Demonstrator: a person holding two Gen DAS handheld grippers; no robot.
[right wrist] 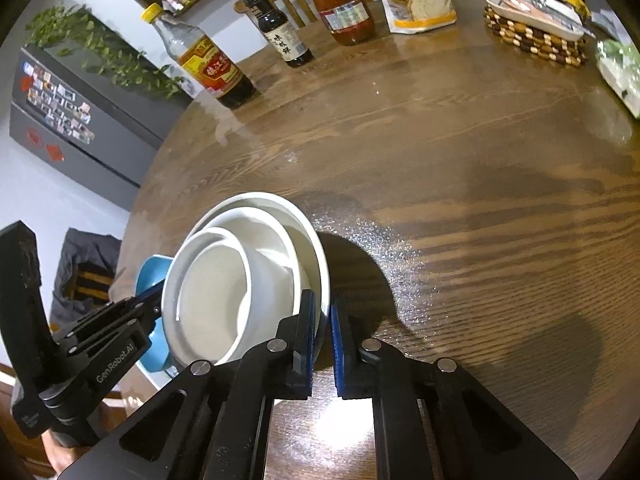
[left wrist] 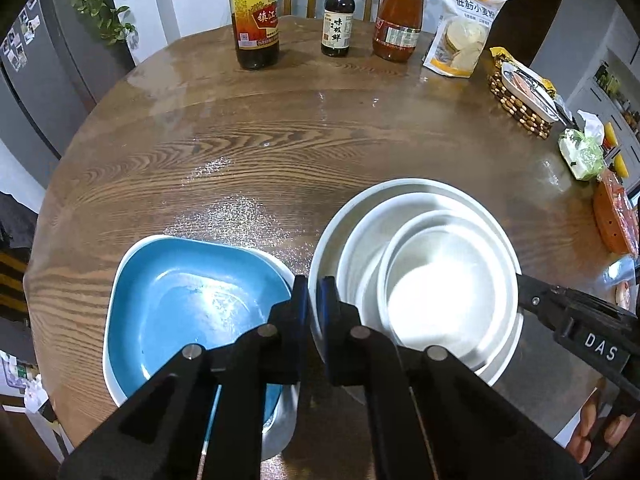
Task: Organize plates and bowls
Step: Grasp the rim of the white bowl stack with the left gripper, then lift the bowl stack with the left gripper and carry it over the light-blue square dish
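The left tongs (left wrist: 314,292) are nearest to the lens, and they are closed on the left rim of the large white plate (left wrist: 326,236). The right tongs (right wrist: 322,316) pinch the opposite rim of the same plate, so both hold one stack between them.

The wooden counter (left wrist: 240,140) carries everything. The large white plate sits at its near edge. Inside it a white bowl (left wrist: 362,236) is nested, and inside that a smaller white bowl (left wrist: 436,280). Just beside the stack, to the left, lies a blue dish (left wrist: 184,300); a white rim shows under it, perhaps a second dish.

The stack looks like glazed ceramic, so I judge it heavy, stiff, smooth and easy to break. The thin rim is the only good place to take hold. The inner bowls are loose and may slide if the plate tilts.
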